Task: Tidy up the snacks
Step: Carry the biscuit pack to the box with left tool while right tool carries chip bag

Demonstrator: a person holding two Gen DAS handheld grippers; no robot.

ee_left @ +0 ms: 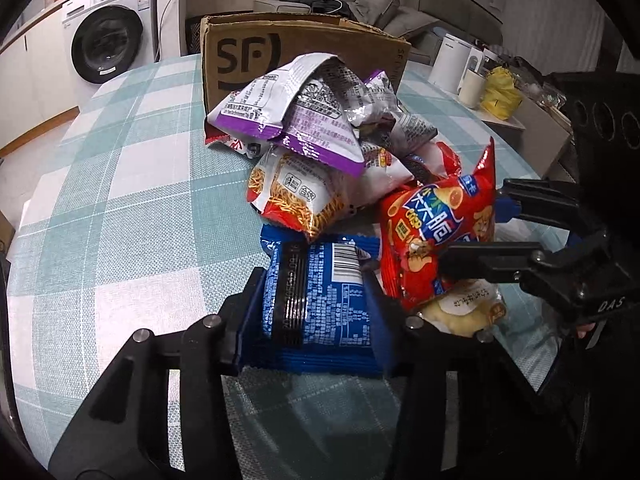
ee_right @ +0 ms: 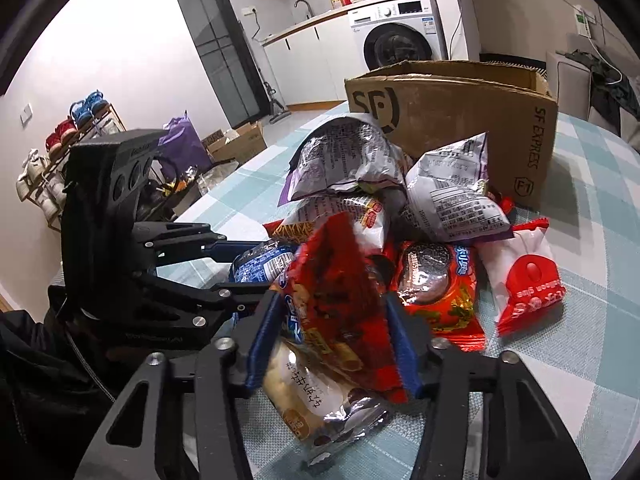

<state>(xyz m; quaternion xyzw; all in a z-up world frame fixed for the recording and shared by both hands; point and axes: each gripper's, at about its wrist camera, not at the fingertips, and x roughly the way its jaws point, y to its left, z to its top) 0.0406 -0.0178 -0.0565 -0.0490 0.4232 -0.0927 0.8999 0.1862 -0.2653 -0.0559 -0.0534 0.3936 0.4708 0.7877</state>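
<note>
A heap of snack packets lies on the checked tablecloth [ee_left: 120, 208] in front of an open cardboard box [ee_left: 304, 56]. My left gripper [ee_left: 316, 300] is shut on a blue snack packet [ee_left: 320, 296] at the near edge of the heap; the same packet shows in the right wrist view [ee_right: 260, 266]. My right gripper [ee_right: 332, 320] is shut on a red snack packet [ee_right: 336, 292], seen in the left wrist view [ee_left: 436, 232] lifted beside the blue one. A clear-wrapped bread packet [ee_right: 308, 396] lies under the right gripper. Purple-and-silver packets [ee_left: 296, 108] top the heap.
The cardboard box [ee_right: 460, 120] stands behind the heap. Red packets [ee_right: 528, 280] lie at the right of the heap. A white kettle [ee_left: 452, 62] and a yellow bag [ee_left: 500, 92] sit beyond the table. A washing machine [ee_left: 108, 36] stands far left.
</note>
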